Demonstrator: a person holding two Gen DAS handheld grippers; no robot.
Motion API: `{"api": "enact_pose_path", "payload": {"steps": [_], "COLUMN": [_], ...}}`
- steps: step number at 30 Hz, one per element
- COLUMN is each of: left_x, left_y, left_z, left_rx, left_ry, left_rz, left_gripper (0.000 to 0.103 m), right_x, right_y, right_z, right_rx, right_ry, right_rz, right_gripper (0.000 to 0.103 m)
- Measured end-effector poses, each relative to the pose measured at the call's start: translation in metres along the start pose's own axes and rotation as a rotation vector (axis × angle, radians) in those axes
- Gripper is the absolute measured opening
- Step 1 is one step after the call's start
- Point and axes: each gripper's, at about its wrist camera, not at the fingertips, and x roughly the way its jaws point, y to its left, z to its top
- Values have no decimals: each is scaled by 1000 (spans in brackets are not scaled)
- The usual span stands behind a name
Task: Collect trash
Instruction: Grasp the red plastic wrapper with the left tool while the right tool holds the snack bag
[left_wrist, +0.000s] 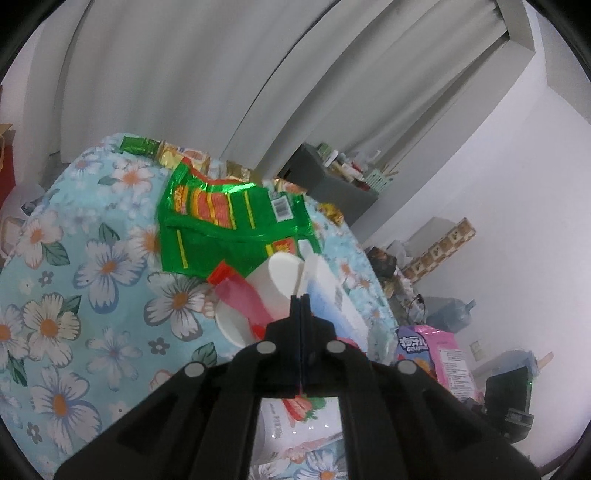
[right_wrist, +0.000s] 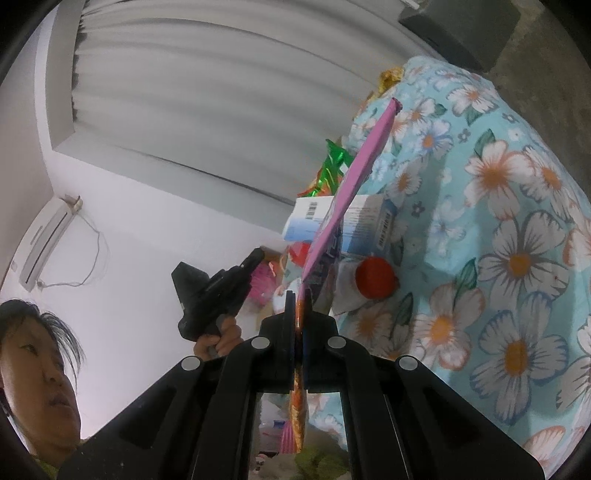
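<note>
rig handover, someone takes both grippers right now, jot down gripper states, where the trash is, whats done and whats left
Left gripper: shut on the rim of a white paper cup, lifted off the table.
Right gripper: shut on a pink snack bag, seen edge-on and standing up from the jaws.
Still on the floral tablecloth: a green snack bag, gold wrappers at the far edge, a white and blue carton, a red lid and more wrappers near the grippers.
Done: two pieces gripped. Left: bin both, then clear the rest. No bin is in view.
</note>
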Motion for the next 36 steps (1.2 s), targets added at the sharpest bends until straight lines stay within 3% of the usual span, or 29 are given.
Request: {"api": "enact_pose_path", "payload": {"steps": [5, 7, 9, 13, 19, 22, 27, 33, 36], "left_x": [6, 14, 22, 41, 69, 80, 93, 88, 81], "left_y": [23, 39, 54, 86, 120, 126, 131, 136, 135], "left_z": [7, 10, 12, 12, 2, 1, -2, -7, -8], "left_rx": [-122, -204, -274, -446, -689, -740, -786, -776, -759], "left_ry": [40, 69, 86, 110, 158, 165, 170, 137, 112], "left_rz": [-15, -48, -58, -82, -198, -244, -259, -261, -259], "left_gripper": [3, 24, 36, 47, 47, 47, 45, 15, 8], "right_x": [4, 6, 8, 12, 19, 18, 16, 12, 9], "right_y": [6, 7, 6, 4, -3, -5, -9, -11, -10], "right_z": [-1, -1, -1, 0, 3, 3, 4, 3, 3], "right_rx": [-6, -6, -2, 6, 26, 34, 50, 61, 56], "right_ry": [2, 5, 11, 18, 28, 29, 24, 19, 13], "right_rz": [-3, -5, -7, -13, -18, -14, -6, 2, 2], "right_gripper": [1, 1, 1, 1, 1, 1, 2, 2, 2]}}
